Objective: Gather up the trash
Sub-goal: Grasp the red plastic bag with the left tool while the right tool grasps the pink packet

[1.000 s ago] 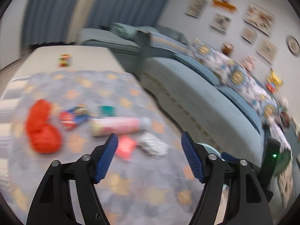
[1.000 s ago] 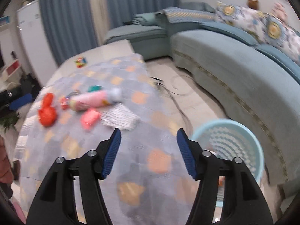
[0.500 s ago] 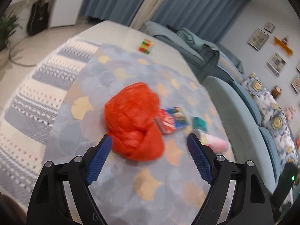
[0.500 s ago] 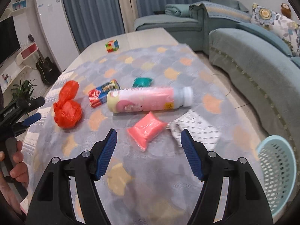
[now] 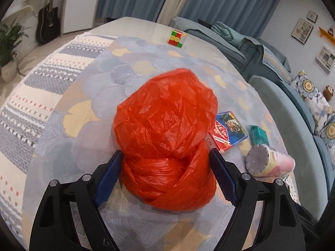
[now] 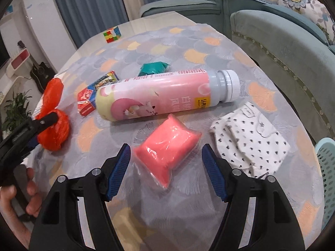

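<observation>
Straddling the red plastic bag (image 5: 165,129) on the table (image 5: 83,96), left gripper (image 5: 165,171) is spread wide, pads (image 5: 107,177) beside the bag's lower lobe. Only the right view shows the basket (image 6: 326,167), cut off at the edge, and the right gripper (image 6: 165,165) gaping around the pink packet (image 6: 167,146). Both grippers sit closer to their targets than 0.5 s ago. Bottle (image 6: 165,94) lies beyond the packet.

You see blue curtains (image 5: 226,0) hanging across the far wall, and a teal sofa (image 6: 282,41) with flowered cushions (image 5: 309,87) running along the right of the surface (image 5: 88,96). Framed pictures (image 5: 301,31) hang on the pale wall. A guitar (image 5: 47,25) and a potted plant (image 5: 8,48) stand at the left.
</observation>
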Available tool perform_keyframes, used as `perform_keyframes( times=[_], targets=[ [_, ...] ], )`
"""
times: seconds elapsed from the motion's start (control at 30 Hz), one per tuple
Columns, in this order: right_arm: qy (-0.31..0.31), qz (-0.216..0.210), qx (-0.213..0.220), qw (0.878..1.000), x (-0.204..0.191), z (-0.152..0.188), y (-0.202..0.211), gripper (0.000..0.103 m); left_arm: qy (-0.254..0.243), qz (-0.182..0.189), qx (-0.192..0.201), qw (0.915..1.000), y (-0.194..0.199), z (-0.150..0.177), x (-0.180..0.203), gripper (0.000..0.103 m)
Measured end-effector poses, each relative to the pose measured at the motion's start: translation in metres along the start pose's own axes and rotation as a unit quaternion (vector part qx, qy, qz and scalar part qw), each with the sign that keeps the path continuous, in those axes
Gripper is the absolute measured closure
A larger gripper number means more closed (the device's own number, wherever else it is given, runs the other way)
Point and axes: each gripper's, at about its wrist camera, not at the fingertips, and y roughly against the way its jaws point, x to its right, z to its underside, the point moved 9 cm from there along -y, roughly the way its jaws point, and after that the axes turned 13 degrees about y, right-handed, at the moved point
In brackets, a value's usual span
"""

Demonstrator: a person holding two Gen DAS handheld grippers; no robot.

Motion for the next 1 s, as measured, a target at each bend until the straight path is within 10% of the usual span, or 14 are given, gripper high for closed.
perform_keyframes(
  times=[0.23, 0.47, 1.0],
  targets=[
    [-0.005, 0.024, -0.009, 1.0, 0.002, -0.006, -0.01, 0.037, -0.011, 0.0, 0.011, 0.9999, 0.003, 0.002, 0.002, 0.044],
    [0.017, 0.028, -0.004, 0.999, -0.004, -0.004, -0.006, 0.072, -0.035, 0.0, 0.047, 0.9983, 0.016, 0.003, 0.012, 0.059],
    [0.026, 0.021, 0.097, 0.995, 0.026, 0.011, 0.133, 0.073, -0.082, 0.172, 0.005, 0.9817, 0.103, 0.058, 0.111, 0.061]
  ],
)
